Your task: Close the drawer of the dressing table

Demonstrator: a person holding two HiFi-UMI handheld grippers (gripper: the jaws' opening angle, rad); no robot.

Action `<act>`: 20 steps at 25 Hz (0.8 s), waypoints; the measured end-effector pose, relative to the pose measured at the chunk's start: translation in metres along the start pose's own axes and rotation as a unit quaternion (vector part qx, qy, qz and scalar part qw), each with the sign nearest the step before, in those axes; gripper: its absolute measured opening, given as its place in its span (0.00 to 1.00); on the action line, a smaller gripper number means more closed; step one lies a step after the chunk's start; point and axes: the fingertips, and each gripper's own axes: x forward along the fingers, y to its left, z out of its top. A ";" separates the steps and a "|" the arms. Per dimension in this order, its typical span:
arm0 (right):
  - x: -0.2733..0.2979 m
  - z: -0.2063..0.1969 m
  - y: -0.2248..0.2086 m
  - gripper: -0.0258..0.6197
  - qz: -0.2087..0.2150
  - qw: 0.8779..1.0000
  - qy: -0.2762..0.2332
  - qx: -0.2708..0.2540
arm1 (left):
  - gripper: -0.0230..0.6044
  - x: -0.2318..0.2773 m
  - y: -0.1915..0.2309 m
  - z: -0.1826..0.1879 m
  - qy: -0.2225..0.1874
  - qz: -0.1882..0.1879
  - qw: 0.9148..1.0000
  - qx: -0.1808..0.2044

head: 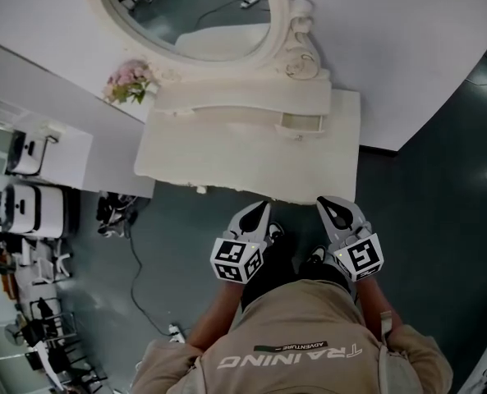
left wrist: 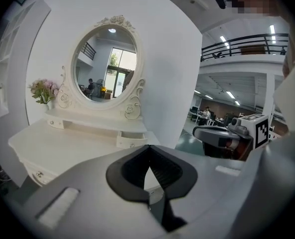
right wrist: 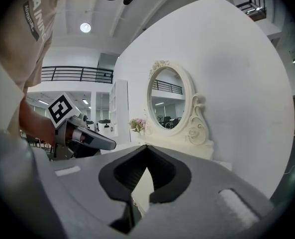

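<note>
Closing not yet begun: both grippers held short of the bench (head: 227, 161).
Your left gripper (head: 262, 210) has its fingers pressed together on nothing. The small drawer (head: 302, 122) sits ajar well ahead of the fingertips, nearer the right pair. Your right gripper (head: 325, 203) is likewise pinched together and empty. The likely next move is to reach across and press the drawer front in squarely.

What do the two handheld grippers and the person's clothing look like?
The left gripper and right gripper are grey with black-lined, pointed tongs. Each carries a white cube printed with black square markers. The person wears a beige shirt with white lettering.
</note>
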 end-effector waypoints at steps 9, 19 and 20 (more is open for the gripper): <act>0.045 0.015 -0.021 0.04 -0.031 0.999 0.015 -0.015 | 0.07 0.045 0.040 0.035 -0.013 -0.041 0.999 0.007; 0.101 0.056 -0.054 0.04 -0.101 0.994 0.012 -0.031 | 0.07 0.069 0.097 0.081 -0.023 -0.082 0.996 0.021; 0.105 0.059 -0.056 0.04 -0.110 0.993 0.012 -0.032 | 0.07 0.070 0.102 0.083 -0.022 -0.089 0.995 0.026</act>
